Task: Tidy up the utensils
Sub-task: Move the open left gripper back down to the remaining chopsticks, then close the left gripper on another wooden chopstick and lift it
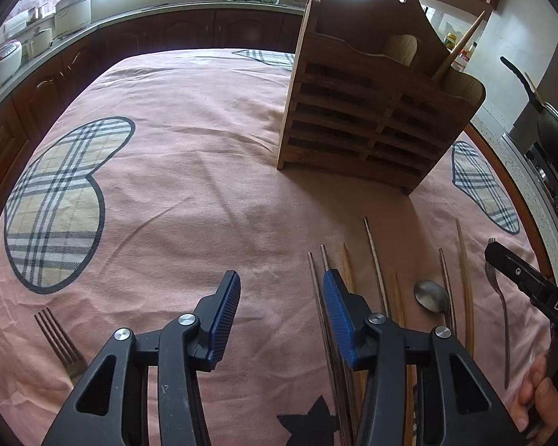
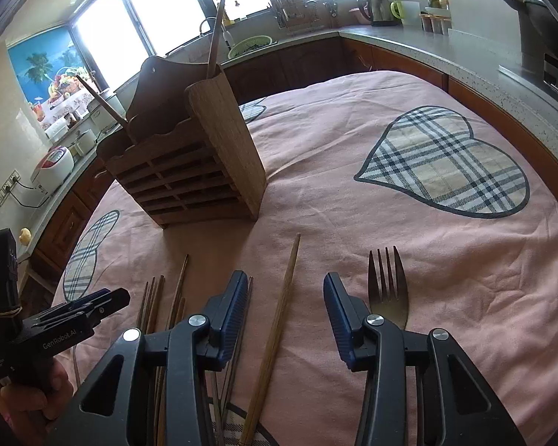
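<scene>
Pink heart-patterned cloth point(image 2: 353, 193) under both tools. Right tool point(image 2: 285, 297) half open around one brown wooden chopstick point(image 2: 279, 319), untouched. Left tool point(image 1: 281, 293) half open, empty; slatted wooden utensil rack point(image 1: 372, 111) beyond.

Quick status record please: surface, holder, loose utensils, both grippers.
surface: pink cloth with plaid hearts
holder: wooden rack, upright, a few sticks already in it
loose utensils: chopsticks in a row, spoon, forks on cloth
left gripper: open, empty, over bare cloth beside the chopsticks
right gripper: open, empty, one chopstick between its fingers, not pinched
</scene>
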`<state>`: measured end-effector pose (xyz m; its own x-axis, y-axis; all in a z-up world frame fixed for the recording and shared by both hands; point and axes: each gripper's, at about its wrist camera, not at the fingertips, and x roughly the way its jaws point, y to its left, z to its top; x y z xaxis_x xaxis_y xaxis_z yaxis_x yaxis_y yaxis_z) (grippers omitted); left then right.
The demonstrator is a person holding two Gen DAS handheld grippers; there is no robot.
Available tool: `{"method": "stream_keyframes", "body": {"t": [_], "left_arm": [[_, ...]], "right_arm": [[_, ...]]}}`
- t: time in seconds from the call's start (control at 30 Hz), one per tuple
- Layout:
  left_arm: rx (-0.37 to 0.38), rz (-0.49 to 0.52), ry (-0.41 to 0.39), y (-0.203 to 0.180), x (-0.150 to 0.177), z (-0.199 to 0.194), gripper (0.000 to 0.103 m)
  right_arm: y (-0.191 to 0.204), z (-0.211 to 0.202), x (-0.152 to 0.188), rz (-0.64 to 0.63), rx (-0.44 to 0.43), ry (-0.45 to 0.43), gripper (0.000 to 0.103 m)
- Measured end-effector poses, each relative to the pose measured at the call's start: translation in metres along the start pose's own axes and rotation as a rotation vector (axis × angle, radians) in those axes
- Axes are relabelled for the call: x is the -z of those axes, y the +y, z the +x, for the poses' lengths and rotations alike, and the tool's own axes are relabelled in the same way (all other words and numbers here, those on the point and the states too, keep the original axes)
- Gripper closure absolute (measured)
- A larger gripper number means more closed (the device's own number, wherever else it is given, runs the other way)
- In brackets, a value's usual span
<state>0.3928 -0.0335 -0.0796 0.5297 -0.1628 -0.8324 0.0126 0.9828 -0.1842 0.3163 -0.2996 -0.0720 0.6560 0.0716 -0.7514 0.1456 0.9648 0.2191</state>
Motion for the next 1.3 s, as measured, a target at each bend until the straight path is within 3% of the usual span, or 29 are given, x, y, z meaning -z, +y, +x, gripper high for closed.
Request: {"method": "stream_keyframes", "body": {"t": [0.2,0.57,0.63,0.67,0.77,1.03,1.3], "left_arm": [[-0.005,0.019,0.015,-0.004,-0.005,0.017,0.064],[-0.073,0.174,0.024,-0.026,-0.002,0.023,0.085],[-0.066,0.188,0.026,-0.028,-0.001,0.024,0.097],[-0.066,0.19,0.025,-0.028,-0.001,0.024,0.097],[-0.032,0.158,0.024,-0.022,0.0,0.019,0.099],[0.056,0.05,-0.053,0.002,0.0,-0.03,0.1],[0.111,0.011,-0.183,0.014,0.013,-0.109,0.1]], "right_arm": [[0.0,0.02,-0.008,-0.016,0.023,0.027,0.064],[0.0,0.05,-0.011,-0.043,0.073,0.077,0.073],[0.003,0.052,-0.011,-0.061,0.089,0.078,0.083],[0.004,0.052,-0.011,-0.067,0.092,0.079,0.09],[0.004,0.05,-0.011,-0.06,0.078,0.079,0.093],[0.011,0.009,-0.019,-0.034,0.008,0.011,0.095],[0.027,-0.049,-0.028,-0.054,-0.051,-0.096,0.097]]}}
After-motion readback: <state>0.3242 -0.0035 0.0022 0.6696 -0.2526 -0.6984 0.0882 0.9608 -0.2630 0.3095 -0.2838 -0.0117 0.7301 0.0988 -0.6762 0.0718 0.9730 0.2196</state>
